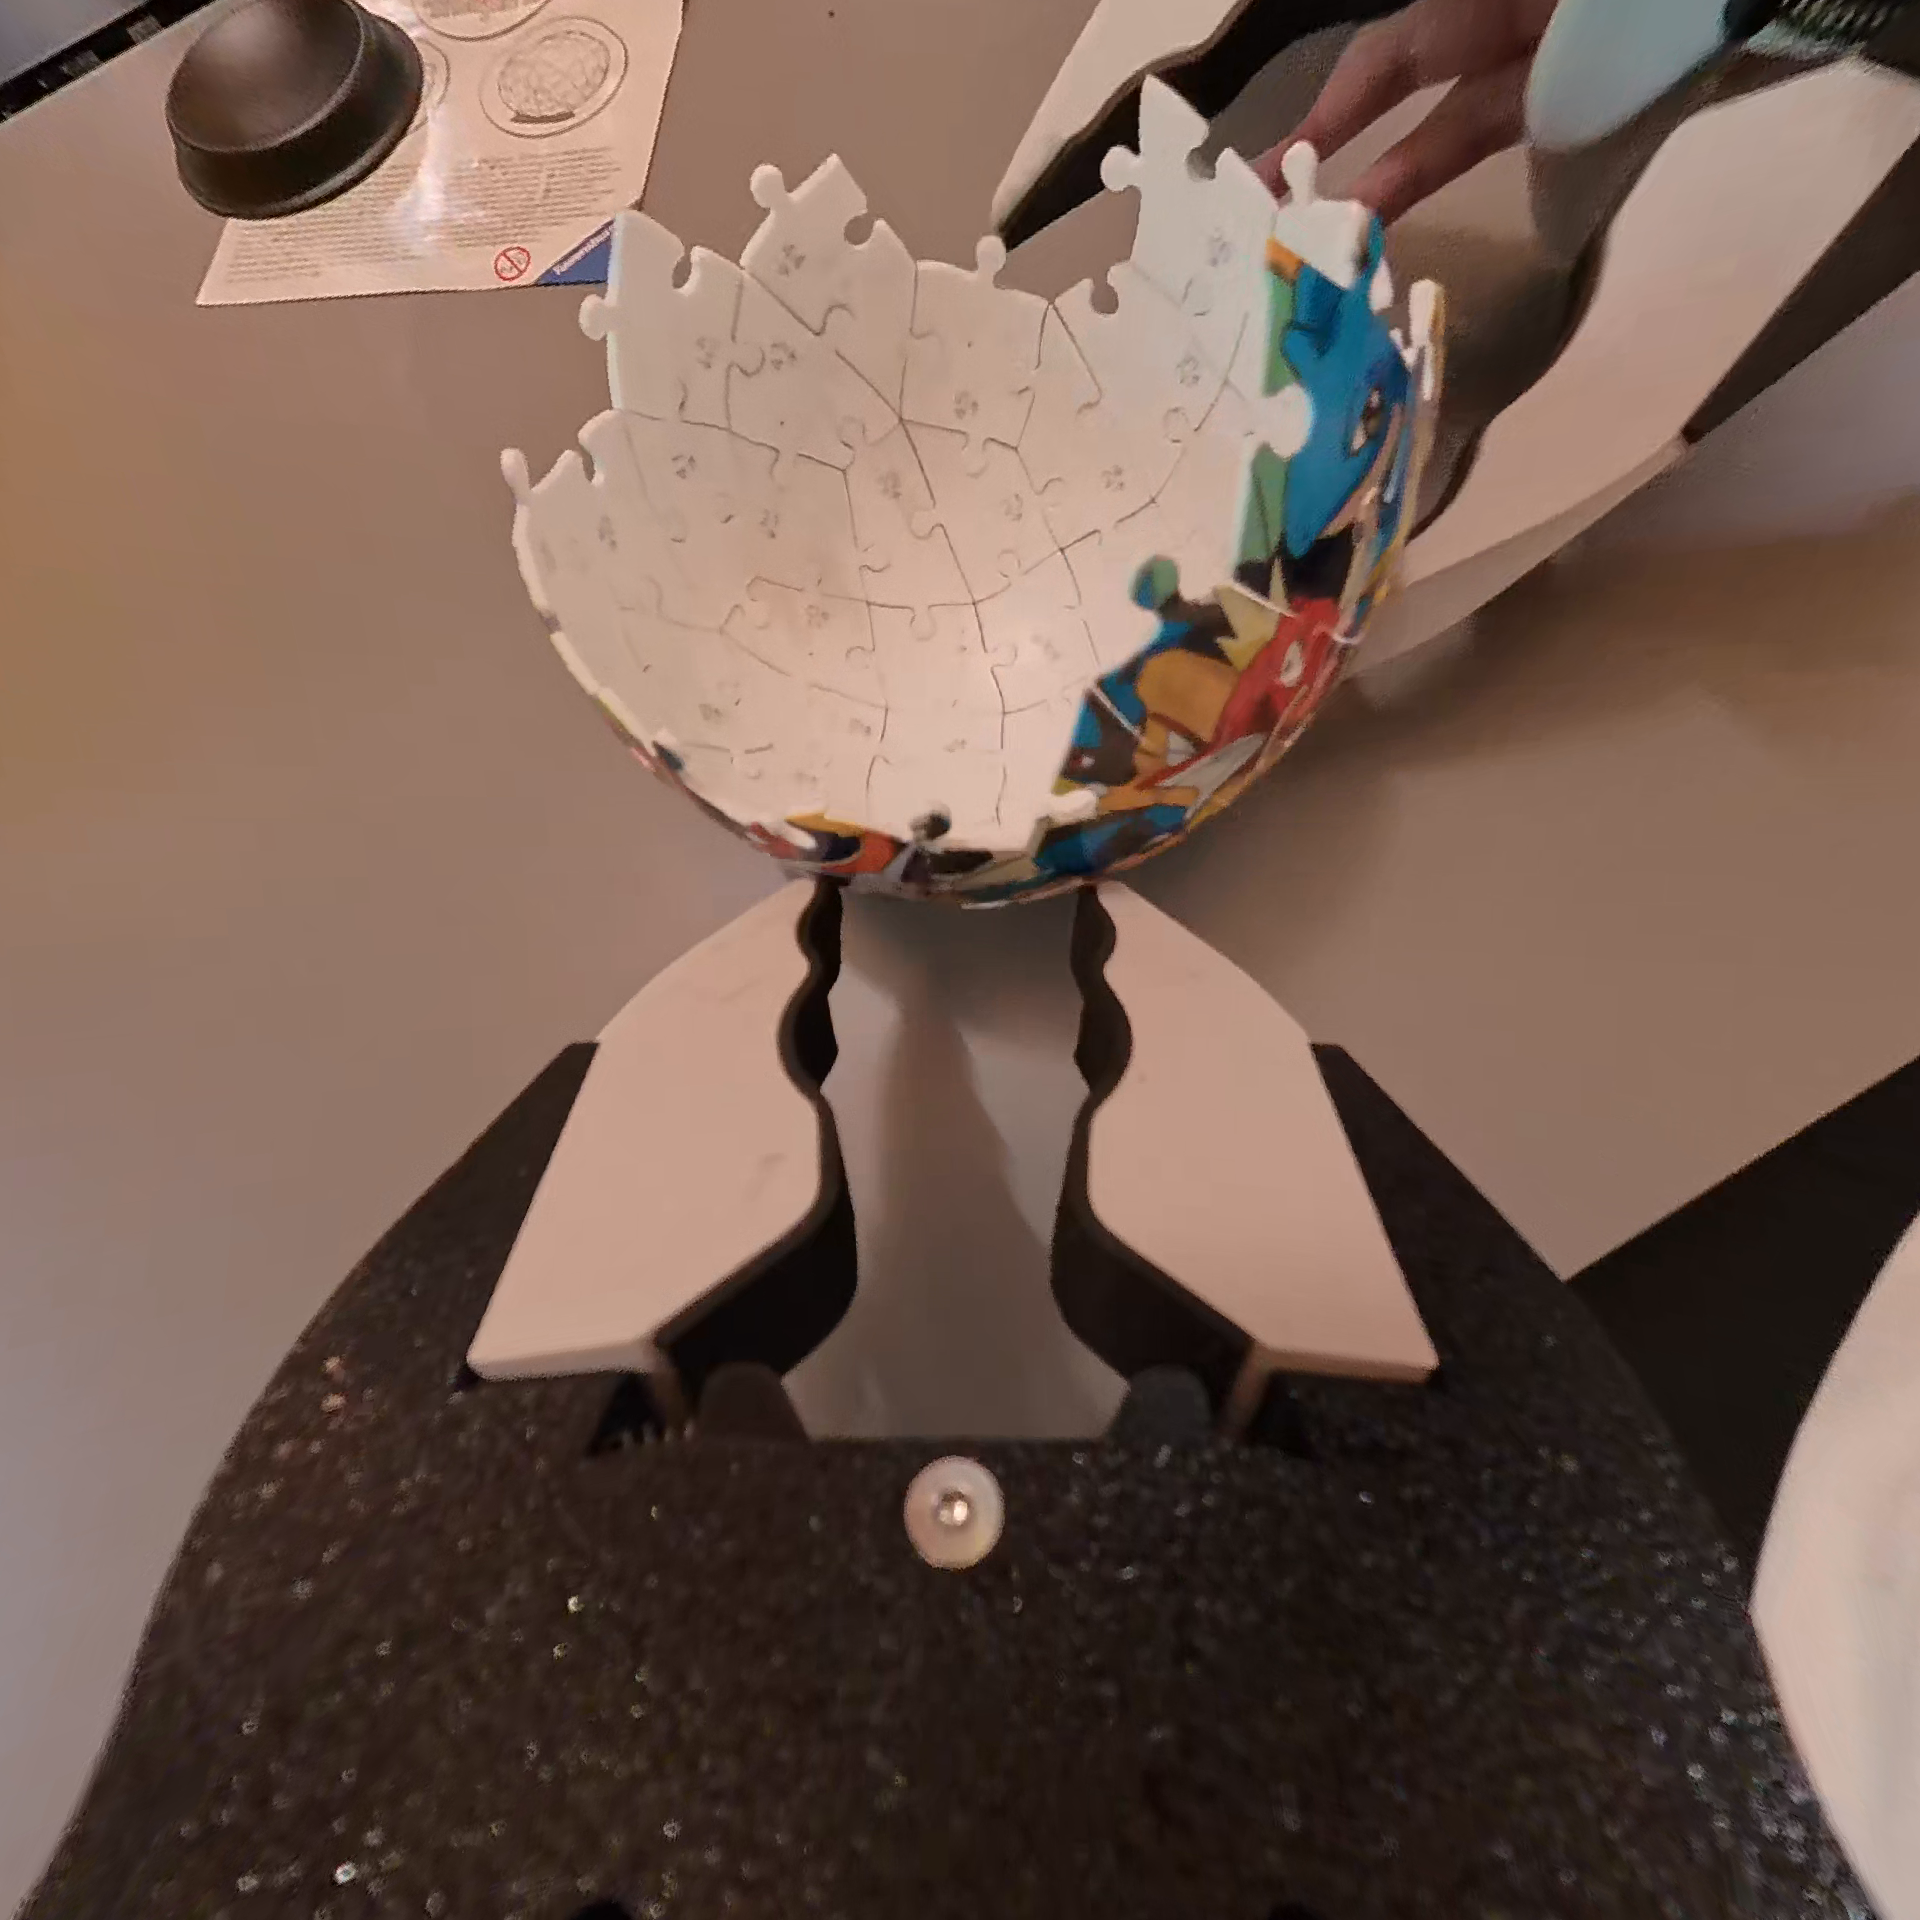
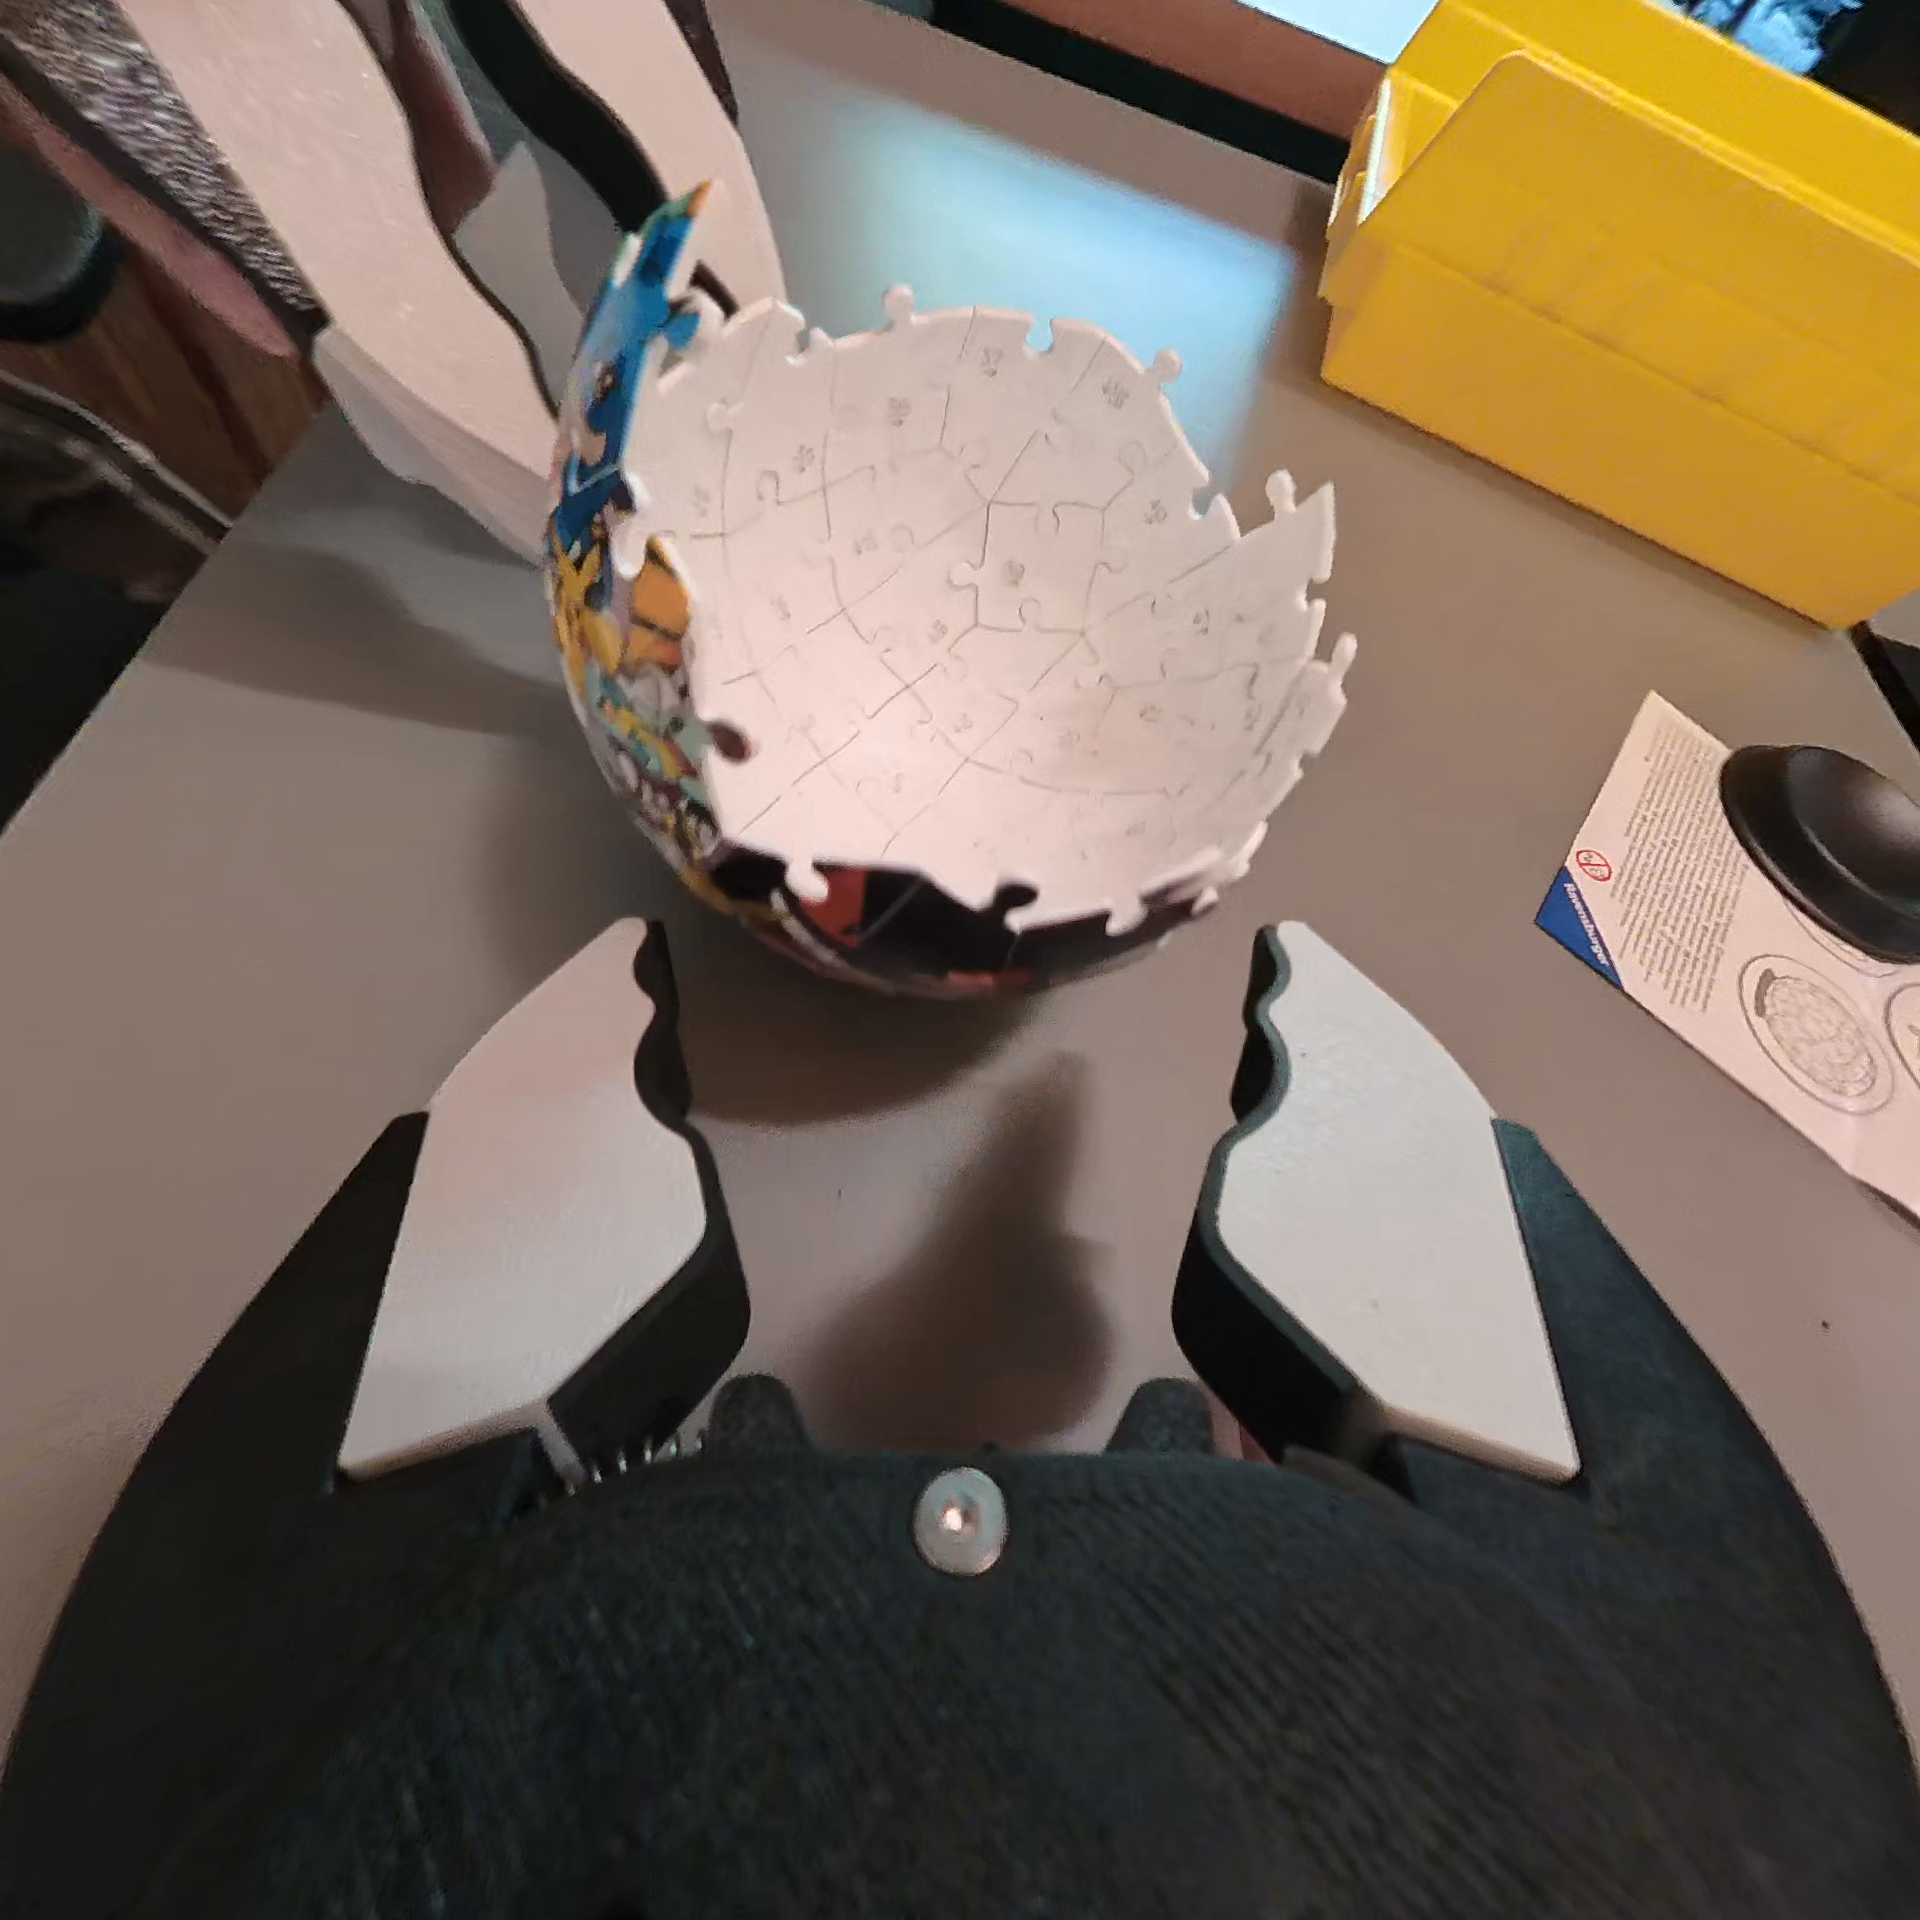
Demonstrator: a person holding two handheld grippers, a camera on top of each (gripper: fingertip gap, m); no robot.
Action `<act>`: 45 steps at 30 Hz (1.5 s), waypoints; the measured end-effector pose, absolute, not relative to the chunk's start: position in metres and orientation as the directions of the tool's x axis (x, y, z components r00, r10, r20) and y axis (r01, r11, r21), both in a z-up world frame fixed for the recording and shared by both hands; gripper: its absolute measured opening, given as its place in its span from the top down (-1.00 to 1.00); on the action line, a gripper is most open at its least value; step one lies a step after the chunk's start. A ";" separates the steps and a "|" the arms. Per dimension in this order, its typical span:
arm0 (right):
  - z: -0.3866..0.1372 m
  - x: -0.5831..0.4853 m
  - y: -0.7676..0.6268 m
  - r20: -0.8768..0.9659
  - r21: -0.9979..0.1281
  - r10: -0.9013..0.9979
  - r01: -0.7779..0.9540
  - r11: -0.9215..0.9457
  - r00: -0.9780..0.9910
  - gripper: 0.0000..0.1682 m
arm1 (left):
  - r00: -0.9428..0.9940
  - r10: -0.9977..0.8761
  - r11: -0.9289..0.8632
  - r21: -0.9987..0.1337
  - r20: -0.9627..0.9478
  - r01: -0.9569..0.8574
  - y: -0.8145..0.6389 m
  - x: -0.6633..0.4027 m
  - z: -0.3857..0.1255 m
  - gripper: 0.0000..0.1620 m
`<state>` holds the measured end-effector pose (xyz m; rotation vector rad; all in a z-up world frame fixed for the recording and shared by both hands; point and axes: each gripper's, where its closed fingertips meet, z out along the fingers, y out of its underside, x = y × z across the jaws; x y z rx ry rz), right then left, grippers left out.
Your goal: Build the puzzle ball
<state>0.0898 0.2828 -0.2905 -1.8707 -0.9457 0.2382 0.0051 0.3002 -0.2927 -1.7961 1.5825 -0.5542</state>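
Half-built puzzle ball shell sitting on the grey table

The open bowl of interlocked curved pieces [image 2: 997, 665], white inside and cartoon-printed outside, rests on the grey tabletop [image 2: 260, 883]. The right gripper [image 2: 961, 966], white fingers with black pads, is spread wide just short of it. The other white-fingered gripper [image 2: 582, 312] sits behind its left rim. Yellow plastic bins [image 2: 1621, 301] far right; a folded paper leaflet [image 2: 1704, 987] under a black round stand [image 2: 1829, 852].

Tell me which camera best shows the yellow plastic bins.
The right wrist view: the yellow plastic bins sit at the table's far right corner, seen nearly whole beyond the half-built puzzle ball. The left wrist view shows none of them, only the ball, leaflet and black stand.
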 end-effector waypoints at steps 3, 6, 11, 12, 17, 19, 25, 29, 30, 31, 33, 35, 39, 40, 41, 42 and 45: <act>-0.279 0.107 0.273 0.159 -0.868 0.704 0.438 -0.234 0.692 -0.18 | 0.177 -0.976 -0.030 -0.719 -0.130 -0.695 0.303 0.006 -0.294 0.46; -0.249 0.132 0.285 0.050 -0.932 0.622 0.260 -0.252 0.781 -0.04 | 0.157 -0.974 0.010 -0.717 -0.166 -0.697 0.304 0.008 -0.294 0.45; -0.232 0.139 0.322 -0.119 -0.894 0.608 0.182 -0.410 0.785 0.29 | 0.139 -0.971 0.043 -0.715 -0.194 -0.698 0.305 0.012 -0.294 0.45; -0.236 0.134 0.327 -0.142 -0.867 0.627 0.209 -0.452 0.766 0.35 | 0.139 -0.971 0.045 -0.716 -0.196 -0.697 0.305 0.013 -0.295 0.45; -0.246 0.115 0.341 -0.163 -0.745 0.674 0.358 -0.562 0.720 0.56 | 0.140 -0.971 0.046 -0.722 -0.196 -0.691 0.306 0.015 -0.296 0.45; -0.249 0.112 0.344 -0.141 -0.695 0.682 0.419 -0.584 0.718 0.63 | 0.144 -0.971 0.040 -0.726 -0.190 -0.686 0.307 0.015 -0.296 0.44; -0.265 0.121 0.350 -0.019 -0.519 0.672 0.567 -0.639 0.740 0.72 | 0.160 -0.970 0.026 -0.736 -0.181 -0.676 0.307 0.016 -0.298 0.44; -0.269 0.116 0.348 -0.012 -0.448 0.691 0.614 -0.649 0.722 0.73 | 0.169 -0.971 0.016 -0.748 -0.171 -0.664 0.306 0.018 -0.299 0.44; -0.271 0.114 0.347 -0.012 -0.432 0.697 0.625 -0.650 0.717 0.74 | 0.171 -0.970 0.016 -0.750 -0.172 -0.661 0.306 0.019 -0.299 0.44; -0.272 0.114 0.346 -0.007 -0.416 0.697 0.632 -0.655 0.717 0.74 | 0.173 -0.970 0.017 -0.752 -0.173 -0.659 0.306 0.019 -0.299 0.44; -0.277 0.118 0.347 0.018 -0.373 0.691 0.646 -0.666 0.723 0.78 | 0.174 -0.969 0.019 -0.756 -0.175 -0.655 0.306 0.020 -0.298 0.44; -0.279 0.120 0.349 0.041 -0.354 0.690 0.656 -0.667 0.723 0.84 | 0.175 -0.969 0.019 -0.759 -0.174 -0.651 0.307 0.021 -0.297 0.45; -0.280 0.118 0.353 0.051 -0.351 0.690 0.660 -0.665 0.722 0.88 | 0.174 -0.971 0.015 -0.765 -0.165 -0.643 0.306 0.021 -0.296 0.45; -0.281 0.118 0.352 0.055 -0.337 0.692 0.666 -0.665 0.720 0.88 | 0.174 -0.971 0.014 -0.767 -0.163 -0.642 0.306 0.021 -0.296 0.45; -0.283 0.119 0.352 0.060 -0.325 0.695 0.672 -0.666 0.717 0.88 | 0.174 -0.972 0.012 -0.767 -0.161 -0.642 0.306 0.021 -0.297 0.45; -0.285 0.120 0.352 0.065 -0.317 0.696 0.676 -0.665 0.715 0.88 | 0.174 -0.972 0.012 -0.766 -0.161 -0.642 0.306 0.021 -0.297 0.45; -0.287 0.119 0.354 0.067 -0.319 0.697 0.678 -0.662 0.713 0.91 | 0.176 -0.972 0.007 -0.772 -0.154 -0.636 0.306 0.021 -0.296 0.45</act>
